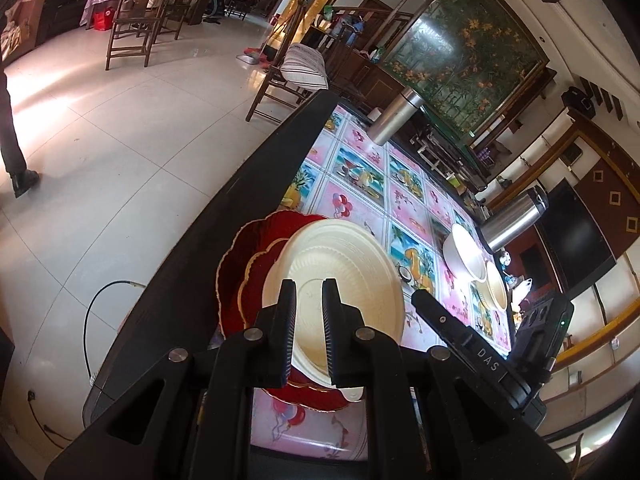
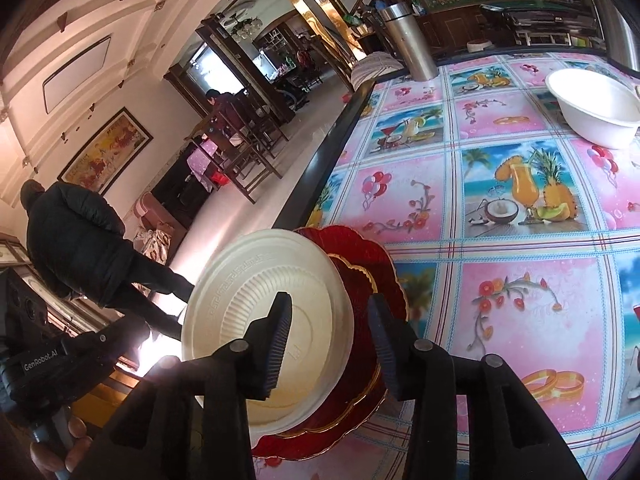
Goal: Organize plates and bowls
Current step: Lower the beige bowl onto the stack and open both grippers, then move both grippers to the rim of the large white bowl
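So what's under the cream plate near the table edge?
Under the cream plate lie two red scalloped plates, a smaller one on a larger one. Their centres are covered, so anything between them cannot be seen.

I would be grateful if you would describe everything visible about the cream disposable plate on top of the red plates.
The cream disposable plate looks like moulded pulp or foam, round, with a ribbed inner ring, an embossed key pattern on its rim and a flat centre. It looks empty and clean. It lies tilted on the stack of scalloped red plates with gold edging, near the table's dark edge. The left gripper is shut on its near rim; the right gripper stands open astride its rim.
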Motion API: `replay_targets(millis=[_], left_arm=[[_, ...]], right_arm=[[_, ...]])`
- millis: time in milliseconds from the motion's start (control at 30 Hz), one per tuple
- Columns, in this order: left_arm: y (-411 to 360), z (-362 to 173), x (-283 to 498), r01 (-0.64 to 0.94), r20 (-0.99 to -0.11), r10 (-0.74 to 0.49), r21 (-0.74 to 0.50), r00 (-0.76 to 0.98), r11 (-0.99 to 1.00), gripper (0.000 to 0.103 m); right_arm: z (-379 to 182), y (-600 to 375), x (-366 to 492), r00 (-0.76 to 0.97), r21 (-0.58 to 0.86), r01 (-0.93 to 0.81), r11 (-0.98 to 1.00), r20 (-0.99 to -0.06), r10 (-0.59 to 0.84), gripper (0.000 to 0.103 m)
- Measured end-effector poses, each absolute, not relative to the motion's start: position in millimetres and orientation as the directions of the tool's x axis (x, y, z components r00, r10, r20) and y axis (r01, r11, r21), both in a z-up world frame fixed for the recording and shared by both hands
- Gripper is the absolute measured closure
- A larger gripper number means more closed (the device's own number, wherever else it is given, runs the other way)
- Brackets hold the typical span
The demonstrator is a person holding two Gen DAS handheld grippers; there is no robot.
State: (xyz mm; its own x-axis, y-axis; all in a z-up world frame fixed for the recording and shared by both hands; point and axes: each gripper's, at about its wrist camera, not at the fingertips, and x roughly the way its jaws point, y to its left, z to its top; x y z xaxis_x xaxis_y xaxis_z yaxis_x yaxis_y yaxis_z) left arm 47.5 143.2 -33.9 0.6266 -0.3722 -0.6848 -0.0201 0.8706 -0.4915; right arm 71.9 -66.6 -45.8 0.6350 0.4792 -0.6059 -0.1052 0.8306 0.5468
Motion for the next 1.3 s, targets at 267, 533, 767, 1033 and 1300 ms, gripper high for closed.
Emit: replay_targets(millis=[267,533,767,1033,1300], left_arm=[[88,-27,40,0.085,-0.705,-0.406,-0.444,0.582,0.892,0.092],[-6,-39,48,0.216,-0.761,-0.459,-0.405,0.46,0.888,0.088],[-91,-53,78,0.264,-0.798,-0.489,-0.416,0.352,0.87,0.056],[-158,-44,165,0.214,-0.808,-0.471,-0.42,0.354,0.882,0.055],[-172,-50,222,0.115,-0.763,-0.493,-0.494,0.418,0.862,0.055]], right_arm=[[-36,-128,57,0.732,0.571,-0.035,0.82,-0.544,0.411,0.051],[-61,-227,45,0.757,0.595,0.132,0.793,-0.577,0.307,0.051],[-68,-313,35,0.772,0.62,0.232,0.749,-0.586,0.246,0.051],[-52,-394,73,0.769,0.68,0.267,0.683,-0.578,0.274,0.051],[-68,-440,143,0.748,0.775,0.35,0.526,-0.569,0.341,0.051]])
